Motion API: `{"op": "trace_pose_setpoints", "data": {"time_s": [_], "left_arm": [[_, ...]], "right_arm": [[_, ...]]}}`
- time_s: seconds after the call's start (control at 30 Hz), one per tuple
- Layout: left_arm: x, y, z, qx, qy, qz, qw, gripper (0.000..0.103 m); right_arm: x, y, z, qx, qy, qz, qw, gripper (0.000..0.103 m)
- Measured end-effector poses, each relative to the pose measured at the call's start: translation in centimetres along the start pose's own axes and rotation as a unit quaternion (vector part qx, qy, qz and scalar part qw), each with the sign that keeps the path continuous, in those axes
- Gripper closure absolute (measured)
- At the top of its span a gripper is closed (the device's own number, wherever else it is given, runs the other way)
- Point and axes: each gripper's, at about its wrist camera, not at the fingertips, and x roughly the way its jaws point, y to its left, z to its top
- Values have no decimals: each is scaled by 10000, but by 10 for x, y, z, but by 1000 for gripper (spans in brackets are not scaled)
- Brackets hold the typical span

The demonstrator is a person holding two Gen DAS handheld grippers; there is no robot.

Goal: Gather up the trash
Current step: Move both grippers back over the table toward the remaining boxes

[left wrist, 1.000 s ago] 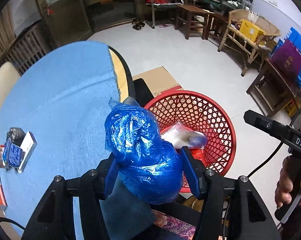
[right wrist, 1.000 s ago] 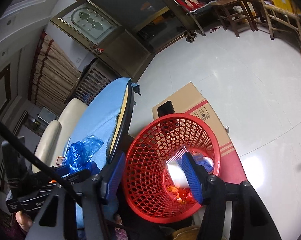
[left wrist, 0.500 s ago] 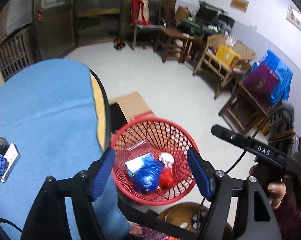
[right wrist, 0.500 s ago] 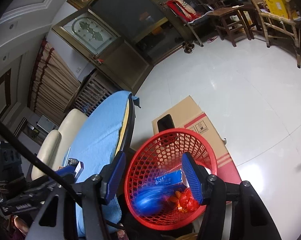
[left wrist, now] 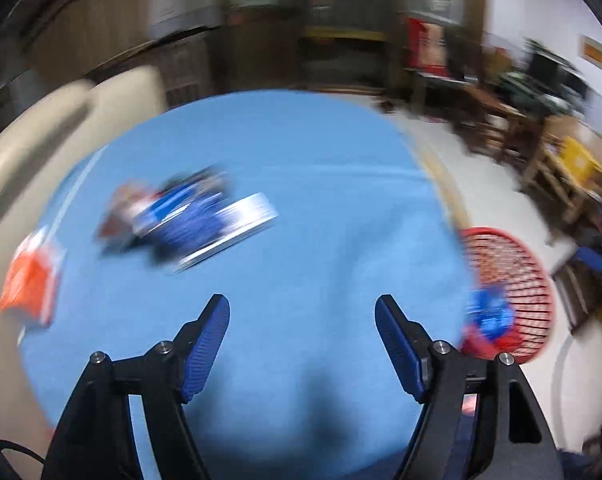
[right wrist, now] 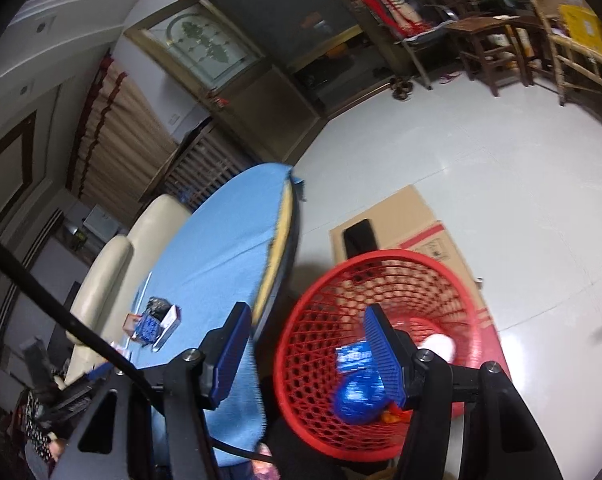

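A flattened cardboard box (right wrist: 413,220) lies on the white tiled floor (right wrist: 501,168). Wooden chairs (right wrist: 489,40) stand by the far wall, and a cream sofa (right wrist: 157,220) is behind the blue-covered desk (right wrist: 221,248).

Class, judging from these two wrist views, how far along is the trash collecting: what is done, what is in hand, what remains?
Done: a crumpled blue plastic bag and other wrappers lie inside the red mesh basket. In hand: nothing; the left gripper and the right gripper both have empty, open jaws. Left: a blue-and-white packet cluster and an orange wrapper lie on the blue-clothed round table.

Motion-blurred table litter (left wrist: 189,220)
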Motion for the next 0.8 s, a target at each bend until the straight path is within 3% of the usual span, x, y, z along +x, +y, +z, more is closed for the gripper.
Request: {"op": "trace_pose_setpoints", "data": {"time_s": [0.13, 0.27, 0.47, 0.8], "left_arm": [[-7, 88, -23, -963, 30, 566, 9937, 27], [-16, 147, -34, -1677, -118, 828, 9823, 27], [-19, 184, -36, -2010, -253, 857, 9755, 27], [-12, 216, -46, -2238, -173, 781, 9714, 27]], "right_arm": [[26, 44, 1, -415, 219, 188, 9987, 41], [60, 104, -3, -1027, 520, 408, 9925, 41], [126, 194, -20, -1613, 1077, 819, 9776, 41], [236, 324, -65, -2960, 1647, 1010, 9354, 41]]}}
